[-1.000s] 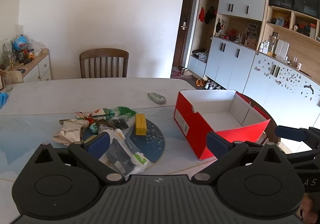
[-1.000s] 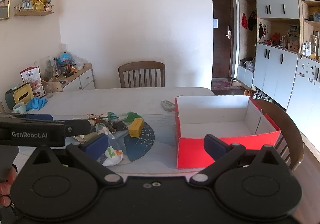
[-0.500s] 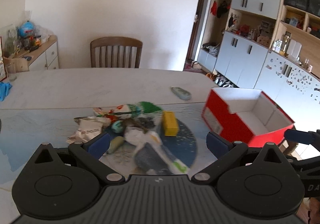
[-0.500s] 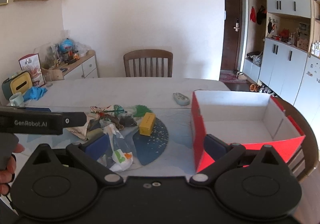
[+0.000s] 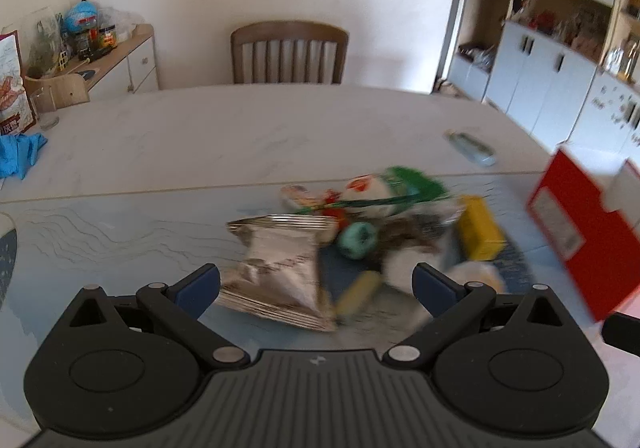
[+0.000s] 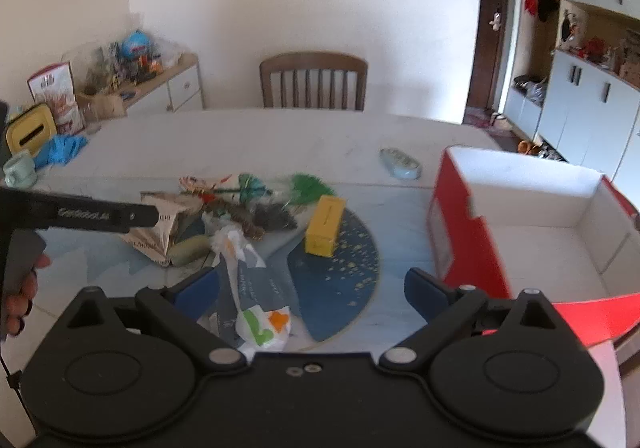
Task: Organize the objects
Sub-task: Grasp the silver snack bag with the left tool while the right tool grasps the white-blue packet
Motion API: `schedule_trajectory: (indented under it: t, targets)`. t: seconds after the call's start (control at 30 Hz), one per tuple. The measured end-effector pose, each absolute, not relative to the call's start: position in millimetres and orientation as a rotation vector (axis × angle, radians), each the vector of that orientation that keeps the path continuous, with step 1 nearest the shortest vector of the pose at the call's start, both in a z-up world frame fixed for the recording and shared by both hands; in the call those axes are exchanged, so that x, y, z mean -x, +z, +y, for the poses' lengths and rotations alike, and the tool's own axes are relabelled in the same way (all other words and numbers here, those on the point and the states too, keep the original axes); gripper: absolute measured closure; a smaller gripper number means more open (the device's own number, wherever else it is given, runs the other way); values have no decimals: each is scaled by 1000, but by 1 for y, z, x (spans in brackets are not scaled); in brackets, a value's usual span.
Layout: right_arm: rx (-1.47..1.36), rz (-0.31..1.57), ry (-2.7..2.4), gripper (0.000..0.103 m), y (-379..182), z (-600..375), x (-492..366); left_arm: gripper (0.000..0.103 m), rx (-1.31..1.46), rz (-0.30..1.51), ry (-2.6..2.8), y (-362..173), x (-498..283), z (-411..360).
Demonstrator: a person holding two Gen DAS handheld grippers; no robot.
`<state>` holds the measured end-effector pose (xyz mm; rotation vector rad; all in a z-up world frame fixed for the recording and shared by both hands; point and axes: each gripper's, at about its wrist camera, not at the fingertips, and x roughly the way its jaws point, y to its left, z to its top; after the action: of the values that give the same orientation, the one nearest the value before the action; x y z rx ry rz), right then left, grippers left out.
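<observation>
While both our jaws stand wide apart and hold nothing, the left gripper [image 5: 316,286] hangs low in its frame over a crinkled silver packet [image 5: 276,268] at centre. Just right of the packet, blurred, lie a teal ball [image 5: 357,240] and a yellow box [image 5: 480,234]. The red box [image 5: 580,224] sits at the right edge, apart from the pile. In the right view, our right gripper [image 6: 312,294] frames a white wrapper [image 6: 248,280] at lower centre; the red box, open and white inside, fills the right side of the desk [image 6: 260,140].
</observation>
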<state>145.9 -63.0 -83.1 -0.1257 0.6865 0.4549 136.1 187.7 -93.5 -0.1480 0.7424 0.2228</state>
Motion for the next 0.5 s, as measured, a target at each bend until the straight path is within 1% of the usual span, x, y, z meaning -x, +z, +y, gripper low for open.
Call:
schedule_trajectory:
  t: [0.07, 0.17, 0.23, 0.37, 0.5]
  targets:
    - [146, 714, 470, 8, -92, -54, -152, 1, 136, 764, 239, -104, -148, 197]
    - [179, 750, 490, 10, -102, -38, -161, 1, 131, 798, 263, -119, -164, 210]
    - [201, 767, 506, 11, -107, -28, -166, 4, 136, 819, 268, -128, -173, 219]
    - [244, 805, 529, 23, -119, -11, -174, 8, 126, 850, 255, -141, -184, 225]
    - [257, 834, 534, 26, -128, -1, -181, 12, 117, 863, 231, -148, -188, 225]
